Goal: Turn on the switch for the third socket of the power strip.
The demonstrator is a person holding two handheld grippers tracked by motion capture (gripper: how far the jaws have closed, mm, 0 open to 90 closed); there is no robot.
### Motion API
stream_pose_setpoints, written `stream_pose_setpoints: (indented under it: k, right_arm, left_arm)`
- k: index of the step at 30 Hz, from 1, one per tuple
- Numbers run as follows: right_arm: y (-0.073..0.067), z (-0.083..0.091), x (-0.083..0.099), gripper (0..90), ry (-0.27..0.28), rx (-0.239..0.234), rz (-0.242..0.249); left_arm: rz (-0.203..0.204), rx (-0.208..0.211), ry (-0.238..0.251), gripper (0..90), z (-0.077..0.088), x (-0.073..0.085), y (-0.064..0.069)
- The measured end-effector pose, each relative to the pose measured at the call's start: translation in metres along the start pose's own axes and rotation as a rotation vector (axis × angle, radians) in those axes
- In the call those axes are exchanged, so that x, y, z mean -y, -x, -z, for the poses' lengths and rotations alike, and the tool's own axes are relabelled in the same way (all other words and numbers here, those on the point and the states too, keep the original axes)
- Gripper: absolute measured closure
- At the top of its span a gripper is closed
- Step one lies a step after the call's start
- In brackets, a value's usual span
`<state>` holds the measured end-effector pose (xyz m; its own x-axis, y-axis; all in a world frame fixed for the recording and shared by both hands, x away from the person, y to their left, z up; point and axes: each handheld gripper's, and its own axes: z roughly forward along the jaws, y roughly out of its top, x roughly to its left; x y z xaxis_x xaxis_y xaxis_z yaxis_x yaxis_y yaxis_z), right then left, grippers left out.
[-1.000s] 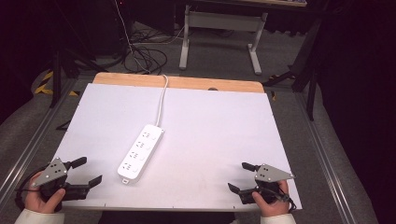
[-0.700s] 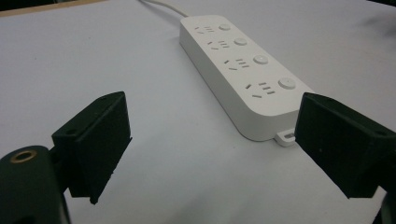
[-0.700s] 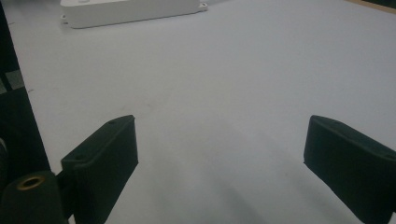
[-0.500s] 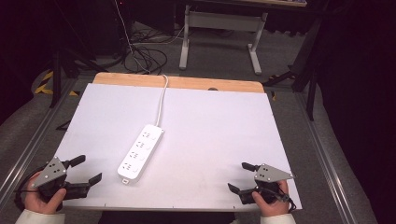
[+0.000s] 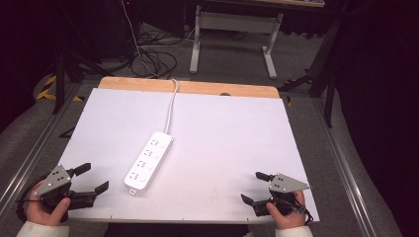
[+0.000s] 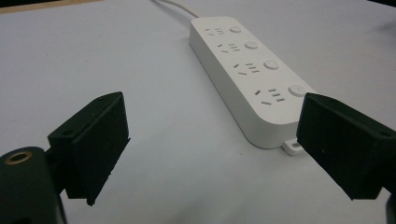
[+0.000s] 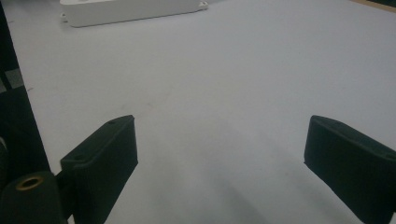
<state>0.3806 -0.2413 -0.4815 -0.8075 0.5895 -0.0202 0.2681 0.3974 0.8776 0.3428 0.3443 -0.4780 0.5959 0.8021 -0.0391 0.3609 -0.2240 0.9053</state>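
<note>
Power strip: smooth white plastic, slight sheen.
Surface: matt white sheet; bare wood strip along the far edge.
Tongs: matt black plastic jaws.
Floor: rough grey carpet.

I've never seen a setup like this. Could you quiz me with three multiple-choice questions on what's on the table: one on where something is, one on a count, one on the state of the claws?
1. Where does the power strip lie on the white table?
A. Nearer the left claw
B. Nearer the right claw
C. Off the table, on the floor

2. How many round buttons show on the power strip?
A. Two
B. Four
C. Six

3. How do the left claw and the right claw stand?
A. Both open, holding nothing
B. Both shut on the cord
C. Left shut, right open

Answers:
1 A: the high view shows it left of centre.
2 B: the left gripper view shows four in a row.
3 A: each claw's jaws stand wide apart over bare table.
</note>
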Motion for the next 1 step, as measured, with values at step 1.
stream_pose_setpoints:
  k: [1]
  right_arm:
    - [0.0001, 0.0001, 0.0000, 10.3, 0.000, 0.001, -0.001]
  left_arm:
    - [-0.003, 0.000, -0.001, 9.1, -0.0002, 0.0002, -0.0004]
